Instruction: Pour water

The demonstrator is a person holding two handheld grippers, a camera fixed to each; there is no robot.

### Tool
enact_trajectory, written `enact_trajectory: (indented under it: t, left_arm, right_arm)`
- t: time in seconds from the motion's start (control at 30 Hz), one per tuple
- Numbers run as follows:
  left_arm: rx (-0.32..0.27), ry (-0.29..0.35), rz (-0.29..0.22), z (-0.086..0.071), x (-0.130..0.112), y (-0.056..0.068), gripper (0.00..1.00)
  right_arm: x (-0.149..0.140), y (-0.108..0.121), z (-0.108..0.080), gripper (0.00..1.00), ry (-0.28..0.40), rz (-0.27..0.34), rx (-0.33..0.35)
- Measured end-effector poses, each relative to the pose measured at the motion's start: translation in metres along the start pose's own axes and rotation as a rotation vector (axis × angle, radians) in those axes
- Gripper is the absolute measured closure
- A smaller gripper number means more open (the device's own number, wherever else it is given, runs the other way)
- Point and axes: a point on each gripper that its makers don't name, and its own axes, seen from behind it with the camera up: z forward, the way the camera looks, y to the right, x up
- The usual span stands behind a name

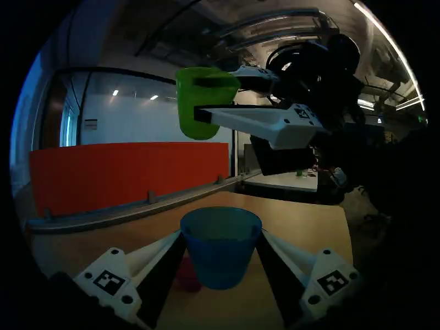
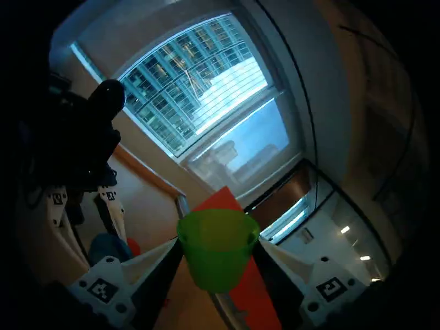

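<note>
Left gripper view shows the left tongs (image 1: pixel 221 237) held low and level over the desk (image 1: pixel 308 225), clamped on an upright blue cup (image 1: pixel 221 253). The right tongs (image 1: pixel 199 98) reach in sideways from the right, higher up, gripping a green cup (image 1: pixel 202 104) roughly upright above the blue one. There is open air between the cups, and an orange screen (image 1: pixel 126 173) lines the desk's far edge.

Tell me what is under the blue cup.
The wooden table lies below the blue cup, held in the left gripper. A pink-red object peeks out at its lower left, partly covered; what it is cannot be told.
</note>
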Motion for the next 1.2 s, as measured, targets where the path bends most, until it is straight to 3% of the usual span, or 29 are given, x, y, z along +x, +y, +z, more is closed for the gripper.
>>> enact_trajectory:
  t: [0.5, 0.8, 0.9, 1.2]
  left_arm:
    - [0.004, -0.002, 0.004, 0.000, 0.000, -0.002, 0.15]
    - [0.013, -0.001, 0.005, -0.001, 0.000, -0.007, 0.15]
    - [0.017, -0.005, 0.007, -0.001, -0.001, -0.008, 0.15]
    - [0.038, -0.012, 0.012, -0.004, -0.001, -0.015, 0.15]
  right_arm:
    - [0.005, -0.007, 0.000, 0.12, 0.011, 0.530, 0.080]
    - [0.010, -0.005, -0.001, 0.12, 0.037, 0.735, 0.116]
    - [0.007, -0.004, -0.003, 0.12, 0.042, 0.765, 0.117]
    - [-0.013, -0.006, -0.010, 0.12, 0.017, 0.761, 0.105]
